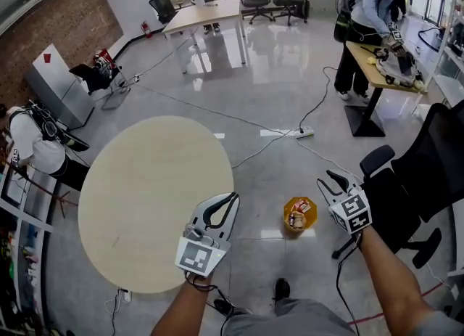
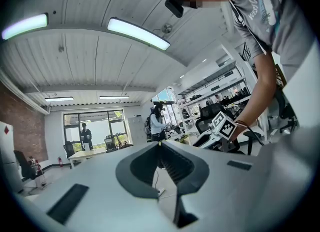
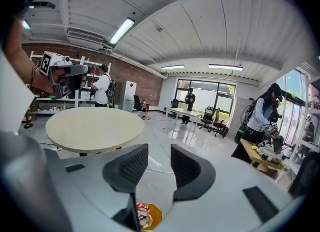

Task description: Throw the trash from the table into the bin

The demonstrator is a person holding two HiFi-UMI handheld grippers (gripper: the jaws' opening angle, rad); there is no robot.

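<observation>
- Bottom centre of the head view: the left gripper sits just beside the table's right edge. Its jaws are closed tip to tip and hold nothing.
- Lower right: the right gripper has its jaws partly apart, and nothing is between them.
- Between the two grippers, on the glossy grey floor, stands the small orange octagonal bin.
  - It looks light, and the floor looks slick, so a low swing of either gripper could tip it and spill it.
  - Anything dropped from this height could bounce off the rim.
- Inside the bin lies the trash: crumpled wrappers, red-and-white and brown, piled close to the rim.
- Left of centre: the round pale-beige table shows no trash on it, so the job looks close to done.
- Upper middle: a white cable with a power strip trails across the floor and could trip someone.
</observation>
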